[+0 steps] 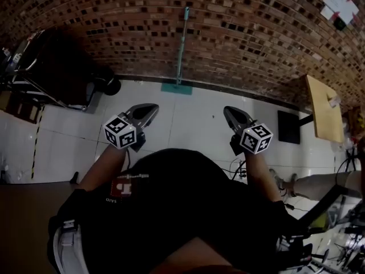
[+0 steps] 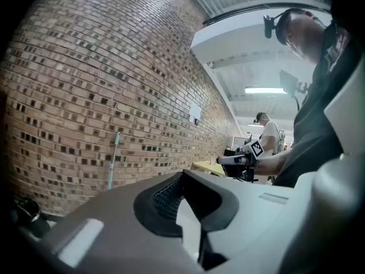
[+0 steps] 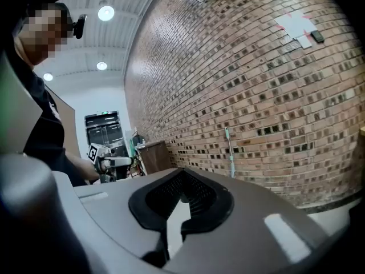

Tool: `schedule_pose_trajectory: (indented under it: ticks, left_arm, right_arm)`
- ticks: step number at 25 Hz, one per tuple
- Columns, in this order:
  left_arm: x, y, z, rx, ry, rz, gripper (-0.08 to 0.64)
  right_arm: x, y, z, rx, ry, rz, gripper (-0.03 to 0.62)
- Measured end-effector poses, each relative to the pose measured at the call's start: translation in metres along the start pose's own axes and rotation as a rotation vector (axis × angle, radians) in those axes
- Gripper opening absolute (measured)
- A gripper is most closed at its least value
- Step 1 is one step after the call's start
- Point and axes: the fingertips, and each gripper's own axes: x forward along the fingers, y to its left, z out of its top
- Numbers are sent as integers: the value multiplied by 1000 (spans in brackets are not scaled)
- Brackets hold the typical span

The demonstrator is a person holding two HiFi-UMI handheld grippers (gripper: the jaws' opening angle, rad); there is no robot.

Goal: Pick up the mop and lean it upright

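Already the mop (image 1: 180, 50) stands against the far wall (image 1: 256, 39), head on the floor (image 1: 188, 119). The left tool (image 1: 153, 108) and right tool (image 1: 228, 112) are both closed on nothing, on the near side, well apart from it. The mop could slide sideways and fall, as nothing props it. How its top touches the wall is hard to see.

An open stretch of white tiled floor (image 1: 194, 116) is left free from the near middle up to the far brick wall (image 1: 239, 33), where passage is stopped and the mop (image 1: 181, 50) is stood against the bricks. The far left is blocked by dark furniture (image 1: 63, 67) and a black round object (image 1: 111, 85). The right is narrowed by a black panel (image 1: 288, 127) and a wooden counter (image 1: 324, 108).
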Motion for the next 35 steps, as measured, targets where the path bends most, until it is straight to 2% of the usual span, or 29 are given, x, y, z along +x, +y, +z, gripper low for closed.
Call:
schedule_pose_trajectory:
  ticks: [10,16,27,35]
  left_arm:
    - [12,28,0,-14,3,16,-3]
    - [13,96,4,-38,-10,1,-3]
    - [33,238,37,-24,39,-112,-3]
    - [67,294,47,-26,55,-91,-3]
  right_arm:
    - [34,-20,11,-4,14,23,14]
    - [93,-27,22,-1,10,-4,14]
    - [205,-48,73,26,-49,-125,14]
    - [255,-87,90,24,-33,-118,14]
